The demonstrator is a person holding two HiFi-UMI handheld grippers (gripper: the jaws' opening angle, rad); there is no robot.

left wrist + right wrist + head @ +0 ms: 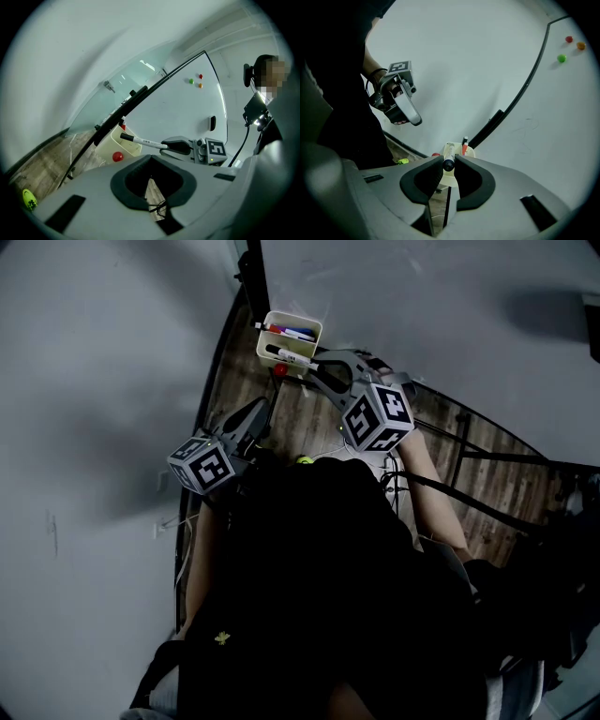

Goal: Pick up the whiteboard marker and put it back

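Observation:
A white whiteboard marker with a black cap is clamped between the pads of my right gripper. It hangs just above the cream pen holder fixed at the whiteboard's lower edge. In the right gripper view the marker points away from me toward the holder, which has other markers in it. The left gripper view shows the marker sticking out level from the right gripper over the holder. My left gripper hovers to the left, its jaws closed together on nothing.
The whiteboard has a black frame and three coloured magnets. A red ball sits by the holder. An eraser hangs on the board. Wooden floor lies below, with a yellow-green object on it.

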